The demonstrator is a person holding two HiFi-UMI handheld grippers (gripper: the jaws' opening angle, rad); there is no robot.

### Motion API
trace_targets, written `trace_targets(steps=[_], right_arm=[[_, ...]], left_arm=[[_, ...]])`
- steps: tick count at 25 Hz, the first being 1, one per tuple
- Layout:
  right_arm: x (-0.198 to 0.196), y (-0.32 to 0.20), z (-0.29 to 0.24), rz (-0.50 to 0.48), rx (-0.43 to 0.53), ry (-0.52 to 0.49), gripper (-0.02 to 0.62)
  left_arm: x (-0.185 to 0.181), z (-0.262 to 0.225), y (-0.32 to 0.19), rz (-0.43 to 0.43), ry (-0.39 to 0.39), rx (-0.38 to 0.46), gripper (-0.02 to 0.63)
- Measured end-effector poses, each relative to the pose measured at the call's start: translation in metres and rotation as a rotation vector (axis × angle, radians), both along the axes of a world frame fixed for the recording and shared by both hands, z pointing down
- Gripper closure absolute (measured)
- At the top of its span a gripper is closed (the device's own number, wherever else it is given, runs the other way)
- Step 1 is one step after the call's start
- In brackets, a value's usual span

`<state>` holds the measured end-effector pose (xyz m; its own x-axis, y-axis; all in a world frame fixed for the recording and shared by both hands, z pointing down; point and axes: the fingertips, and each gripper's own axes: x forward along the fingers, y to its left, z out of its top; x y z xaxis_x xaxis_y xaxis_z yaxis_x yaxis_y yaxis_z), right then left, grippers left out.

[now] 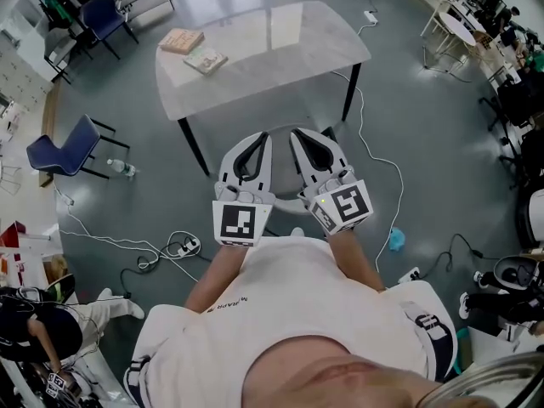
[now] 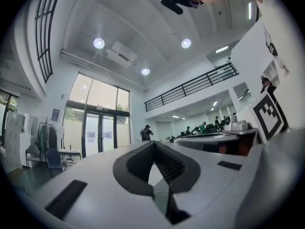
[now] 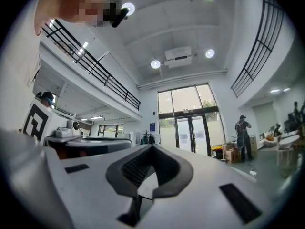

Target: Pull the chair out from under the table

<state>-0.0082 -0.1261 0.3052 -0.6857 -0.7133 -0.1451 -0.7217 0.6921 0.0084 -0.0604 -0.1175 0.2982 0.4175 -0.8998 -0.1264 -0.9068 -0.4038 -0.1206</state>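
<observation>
Both pairs of jaws are pressed together with nothing between them: the left gripper and the right gripper each show their dark ribbed pads meeting at the tip, with only the far hall beyond them. From the head view we see the 2 grippers held side by side in front of the person's chest and pointing towards the table, close to each other but not touching. The table has a pale top and black legs, and 2 books lie near its left end. Of the chair we see only a grey rounded part between and behind the grippers, at the table's near edge. We cannot tell how far it sits under the top. Neither gripper touches it. 2 blue chairs stand well apart on the left, and a white cable trails across the floor on the right.
</observation>
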Motion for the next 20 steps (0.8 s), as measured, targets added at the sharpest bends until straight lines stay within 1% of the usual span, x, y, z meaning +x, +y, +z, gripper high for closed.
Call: trace_targets(steps=[4, 11, 20], right_arm=[[0.004, -0.005, -0.003, 0.012, -0.006, -0.004, 0.581], [0.008, -0.007, -0.009, 0.019, 0.000, -0.015, 0.581], [0.012, -0.010, -0.004, 0.030, -0.003, -0.010, 0.581]], left_arm=[[0.004, -0.002, -0.005, -0.004, -0.009, 0.000, 0.601], [0.005, -0.002, -0.007, -0.006, 0.002, -0.010, 0.601], [0.007, 0.004, -0.010, -0.007, -0.002, -0.019, 0.601]])
